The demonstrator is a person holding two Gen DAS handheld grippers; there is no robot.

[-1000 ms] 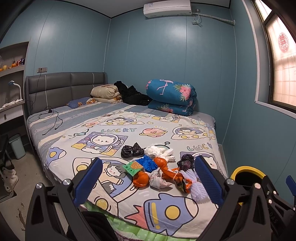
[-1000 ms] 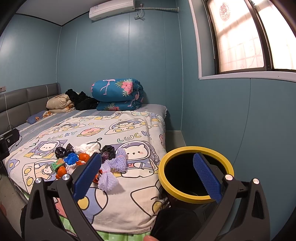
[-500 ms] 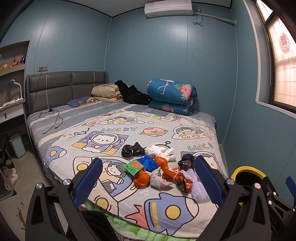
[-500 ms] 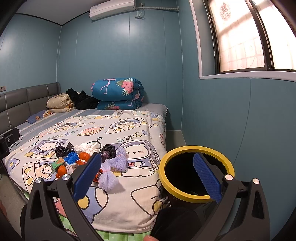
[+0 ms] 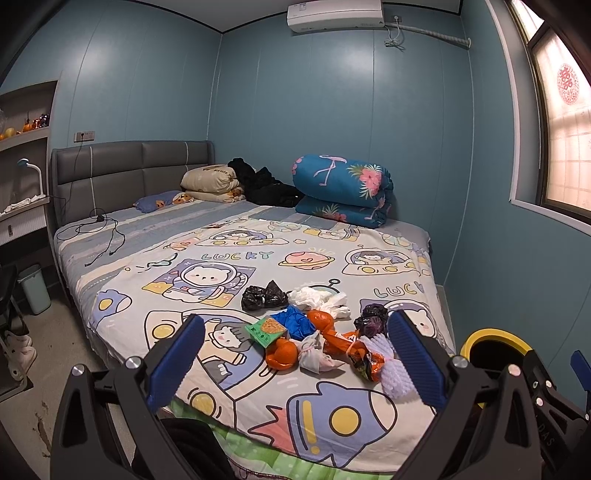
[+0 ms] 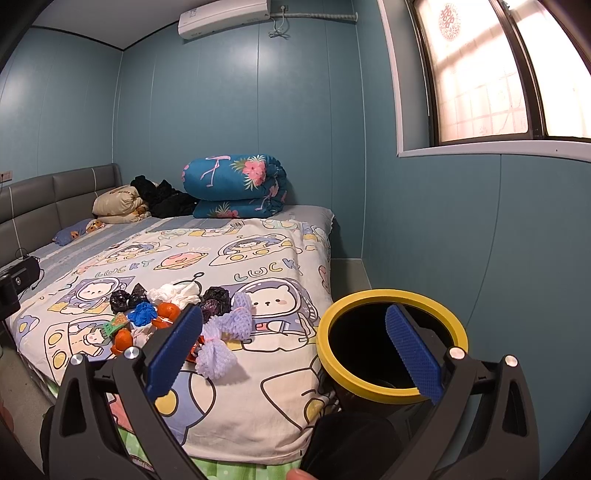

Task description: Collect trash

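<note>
Blue-walled bedroom (image 5: 332, 122): bed (image 5: 229, 254) w/ grey headboard (image 5: 129, 166), AC unit (image 5: 334, 14) up high, bright window (image 6: 480, 74) at right

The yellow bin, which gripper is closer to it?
Right. The right gripper hangs open just before the yellow bin, beside the bed. The left gripper, also open, faces the trash pile; the bin sits off to its right.

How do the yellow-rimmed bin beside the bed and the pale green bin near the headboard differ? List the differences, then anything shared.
The yellow-rimmed bin is round, dark inside and topped by a bright ring; the pale green bin is boxy and one pale colour. The first stands at the bed's window-side foot corner, the second on the shelf side, near the headboard. Both stand upright on the floor.
</note>
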